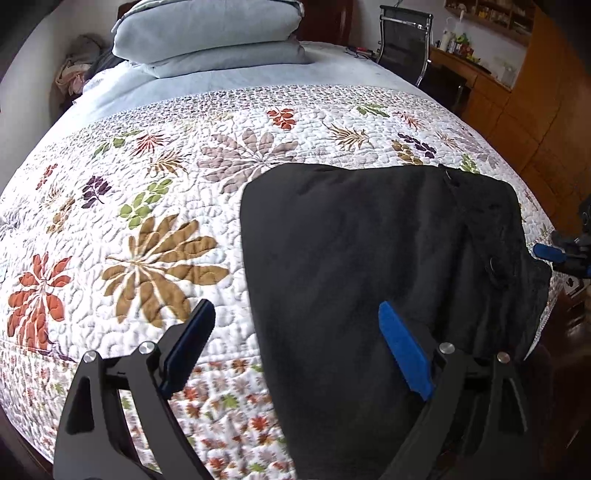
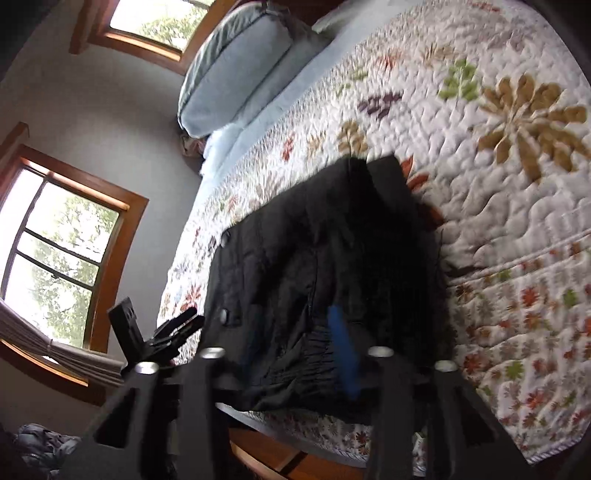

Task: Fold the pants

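Observation:
Black pants (image 1: 369, 277) lie folded in a block on the floral quilt (image 1: 147, 221) near the bed's front right corner. My left gripper (image 1: 295, 332) is open just above them, its right finger over the fabric and its left finger over the quilt, holding nothing. My right gripper (image 2: 291, 354) hovers over the waistband end of the pants (image 2: 314, 277), which has buttons. One blue pad (image 2: 345, 354) shows over the fabric; the other finger is blurred. It looks open. It also shows in the left wrist view (image 1: 554, 253) at the pants' right edge.
Folded pale blue bedding (image 1: 207, 33) is stacked at the head of the bed. A black chair (image 1: 404, 40) and a wooden desk (image 1: 480, 85) stand to the right. Windows (image 2: 62, 251) and a wall are beside the bed. The wooden bed frame (image 2: 295, 458) edge is below the pants.

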### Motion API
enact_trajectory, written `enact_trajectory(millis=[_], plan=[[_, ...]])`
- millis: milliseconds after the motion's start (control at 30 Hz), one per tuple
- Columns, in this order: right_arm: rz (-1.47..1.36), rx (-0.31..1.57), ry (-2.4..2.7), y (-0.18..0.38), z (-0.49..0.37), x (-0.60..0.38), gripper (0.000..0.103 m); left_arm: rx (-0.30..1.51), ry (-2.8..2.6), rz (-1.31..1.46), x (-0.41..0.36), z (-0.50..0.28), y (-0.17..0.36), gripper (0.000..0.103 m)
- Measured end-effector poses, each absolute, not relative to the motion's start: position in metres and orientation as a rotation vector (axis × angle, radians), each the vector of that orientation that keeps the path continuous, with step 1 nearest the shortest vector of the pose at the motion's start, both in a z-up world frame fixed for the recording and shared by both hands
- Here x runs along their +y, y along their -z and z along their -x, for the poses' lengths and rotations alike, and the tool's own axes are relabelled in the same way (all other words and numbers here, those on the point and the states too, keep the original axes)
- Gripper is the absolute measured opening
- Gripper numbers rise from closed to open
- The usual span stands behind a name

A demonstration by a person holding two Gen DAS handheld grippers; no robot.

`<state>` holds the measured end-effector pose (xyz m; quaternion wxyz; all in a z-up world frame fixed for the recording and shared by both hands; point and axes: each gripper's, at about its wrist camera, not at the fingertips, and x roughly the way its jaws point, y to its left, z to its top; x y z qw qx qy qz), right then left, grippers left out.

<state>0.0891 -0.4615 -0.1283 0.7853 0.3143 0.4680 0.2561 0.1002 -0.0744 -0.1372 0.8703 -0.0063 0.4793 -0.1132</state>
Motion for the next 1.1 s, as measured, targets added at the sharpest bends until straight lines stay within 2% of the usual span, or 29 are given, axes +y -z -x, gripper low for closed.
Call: enact_trajectory(millis=[33,167,400,633,1100], plan=[[-0.667,1.002,-0.540,0.124,-0.088,-0.465,0.078,1.022,0.251,0.023,-0.067,-0.101,0.136,0.090],[-0.635,1.030,-0.533,0.117,-0.091,-0.482,0.091,1.101,0.293,0.107,-0.038,-0.103,0.137,0.090],[-0.675,1.172,-0.553,0.154,-0.109,-0.489,0.093,1.260,0.374,0.249,-0.006,-0.098,0.164,0.090],[-0.725,1.211,-0.548,0.175,-0.114,-0.496,0.093,1.332,0.361,0.266,0.002,-0.093,0.185,0.090],[-0.785,1.251,-0.585,0.190,-0.120,-0.489,0.093,1.457,0.658,0.693,-0.007,-0.097,0.221,0.088]])
